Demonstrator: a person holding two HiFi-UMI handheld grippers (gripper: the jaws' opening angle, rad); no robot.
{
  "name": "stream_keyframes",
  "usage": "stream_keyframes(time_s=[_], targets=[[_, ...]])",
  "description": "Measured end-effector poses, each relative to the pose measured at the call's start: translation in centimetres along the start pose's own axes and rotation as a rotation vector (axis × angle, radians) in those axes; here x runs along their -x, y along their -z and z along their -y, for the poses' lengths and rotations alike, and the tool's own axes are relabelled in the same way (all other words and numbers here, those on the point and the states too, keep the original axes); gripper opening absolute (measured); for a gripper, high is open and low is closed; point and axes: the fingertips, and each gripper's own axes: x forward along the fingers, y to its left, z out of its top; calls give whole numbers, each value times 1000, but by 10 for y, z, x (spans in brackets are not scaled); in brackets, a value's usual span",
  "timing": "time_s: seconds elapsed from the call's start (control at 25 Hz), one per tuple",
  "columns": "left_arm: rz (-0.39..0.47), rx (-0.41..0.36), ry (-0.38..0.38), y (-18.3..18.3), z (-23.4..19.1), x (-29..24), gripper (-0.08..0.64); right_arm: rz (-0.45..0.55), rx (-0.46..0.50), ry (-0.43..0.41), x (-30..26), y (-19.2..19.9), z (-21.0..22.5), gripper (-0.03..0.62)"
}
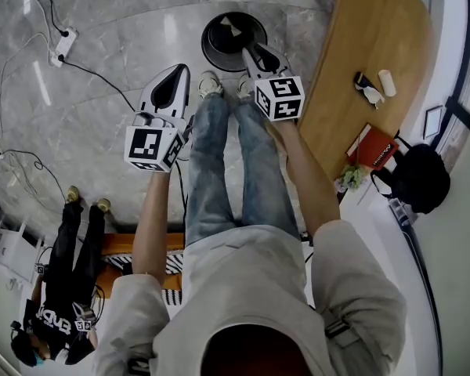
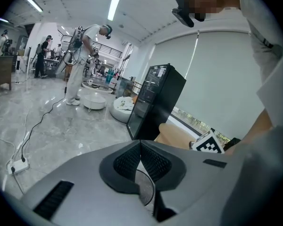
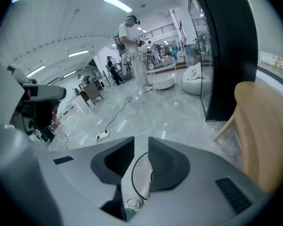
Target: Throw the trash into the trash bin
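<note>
**Drop made over the bin, more trash possibly waiting**

The trash bin (image 1: 210, 47), round and black, stands on the floor at the top centre of the head view, just beyond the person's shoes. The right tongs (image 1: 251, 50) hang over its right rim, pointing down into it. Their jaws stand a little apart with nothing between them, and the right gripper view shows only the bin's dark rim through the gap. The left tongs (image 1: 179, 70) are held to the left of the bin, jaws closed tip to tip and empty. A pale scrap (image 1: 230, 27) lies inside the bin, so the throw looks finished. The next move probably calls for turning to the wooden counter (image 1: 352, 37) at the upper right, where a white roll (image 1: 387, 82) and a dark crumpled piece (image 1: 366, 87) may be further trash, though I cannot tell.

The grey marble floor (image 1: 125, 61) fills most of the frame, glossy and crossed by cables to a power strip (image 1: 64, 44) at the upper left. A tall black cabinet (image 3: 226, 55) stands by the window. Another person (image 1: 66, 288) is at the lower left.
</note>
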Motion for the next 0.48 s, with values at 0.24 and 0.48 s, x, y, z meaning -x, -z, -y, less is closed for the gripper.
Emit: stream_keyframes(time_s=[0.24, 0.48], targets=[[-9, -24, 56, -1, 32, -18, 18, 141, -30, 24, 70, -17, -3, 41], [-44, -66, 147, 1, 75, -42, 18, 213, -94, 34, 123, -20, 10, 29]])
